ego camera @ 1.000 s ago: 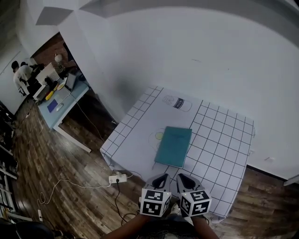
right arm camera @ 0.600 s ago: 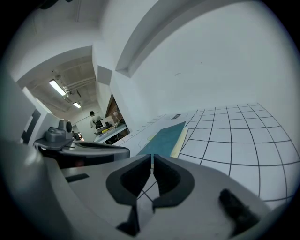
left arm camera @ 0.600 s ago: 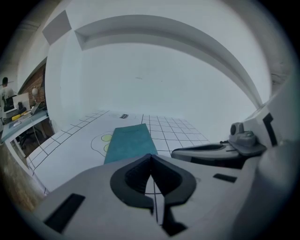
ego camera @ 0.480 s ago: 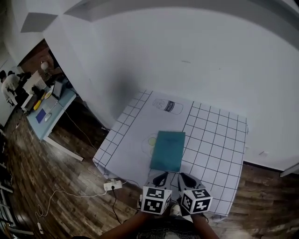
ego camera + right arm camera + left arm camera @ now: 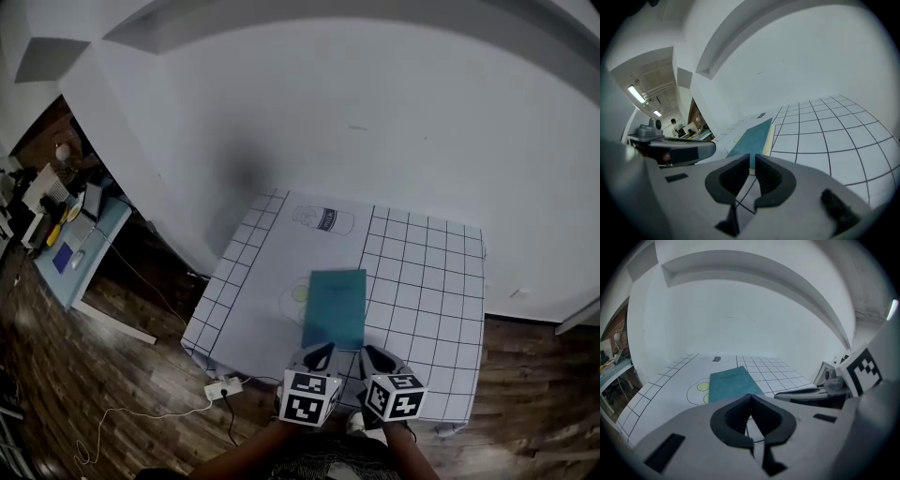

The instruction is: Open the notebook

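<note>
Head view: both forearms come in from the bottom edge, grippers side by side over the near edge of the table (image 5: 441, 309), both pitched forward and down.

- Left gripper (image 5: 319, 354): jaw tips meet, nothing between them. Tips sit just short of the notebook's near edge.
- Right gripper (image 5: 373, 356): jaws have just cracked apart a hair. Right gripper view shows a thin slit between the pads, nothing in it. It points at the notebook's near right corner without touching it.
- Teal notebook (image 5: 335, 307): closed, flat, long side running away from the person, roughly mid-table, where the blank part of the white sheet meets the black grid. Right gripper view shows a cream page edge along its right side.
- It partly overlaps a printed outline with a yellow disc (image 5: 299, 293) at its left. A printed bottle outline (image 5: 323, 219) lies further back, well apart.
- Room: bare grid to the right of the notebook and beyond it. The white wall (image 5: 394, 122) rises at the far edge of the table, and wooden floor shows left and right.
- A power strip (image 5: 223, 386) lies on the floor by the near left corner.
</note>
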Available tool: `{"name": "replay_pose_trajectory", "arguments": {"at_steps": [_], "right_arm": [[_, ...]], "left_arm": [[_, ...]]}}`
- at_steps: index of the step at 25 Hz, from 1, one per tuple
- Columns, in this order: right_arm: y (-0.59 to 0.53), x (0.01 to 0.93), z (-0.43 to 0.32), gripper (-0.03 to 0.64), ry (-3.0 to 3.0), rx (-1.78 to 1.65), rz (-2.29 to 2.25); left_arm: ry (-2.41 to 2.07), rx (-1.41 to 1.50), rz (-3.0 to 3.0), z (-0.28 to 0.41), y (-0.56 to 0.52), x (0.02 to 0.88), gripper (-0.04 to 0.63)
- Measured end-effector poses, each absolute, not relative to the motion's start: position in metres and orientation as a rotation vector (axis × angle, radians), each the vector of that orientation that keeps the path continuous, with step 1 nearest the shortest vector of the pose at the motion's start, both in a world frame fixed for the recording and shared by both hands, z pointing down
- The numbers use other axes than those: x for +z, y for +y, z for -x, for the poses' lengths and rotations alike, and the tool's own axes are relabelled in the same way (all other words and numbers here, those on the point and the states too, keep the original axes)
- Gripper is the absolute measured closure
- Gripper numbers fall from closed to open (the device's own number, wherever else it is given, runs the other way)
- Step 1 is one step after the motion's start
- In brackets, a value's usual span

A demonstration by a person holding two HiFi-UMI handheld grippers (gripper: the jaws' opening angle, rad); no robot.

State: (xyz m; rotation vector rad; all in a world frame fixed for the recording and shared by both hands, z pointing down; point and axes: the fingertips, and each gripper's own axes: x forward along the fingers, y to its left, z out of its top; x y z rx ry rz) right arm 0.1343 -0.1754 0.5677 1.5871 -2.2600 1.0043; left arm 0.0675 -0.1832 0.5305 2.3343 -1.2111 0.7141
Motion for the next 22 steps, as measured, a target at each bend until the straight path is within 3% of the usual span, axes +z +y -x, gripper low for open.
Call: {"name": "replay_pose_trajectory", "arguments": {"at_steps": [3, 22], "right_arm": [[-0.179, 0.573, -0.135, 0.537, -2.233, 1.051, -1.614], [-0.191, 0.598, -0.124, 0.453, -2.144, 1.259, -1.696]], "left_arm": [[-1.19, 0.716, -2.351, -0.062, -0.187, 0.53, 0.588], [-1.16, 0.713, -2.379, -0.029, -0.188, 0.531, 0.588]]}}
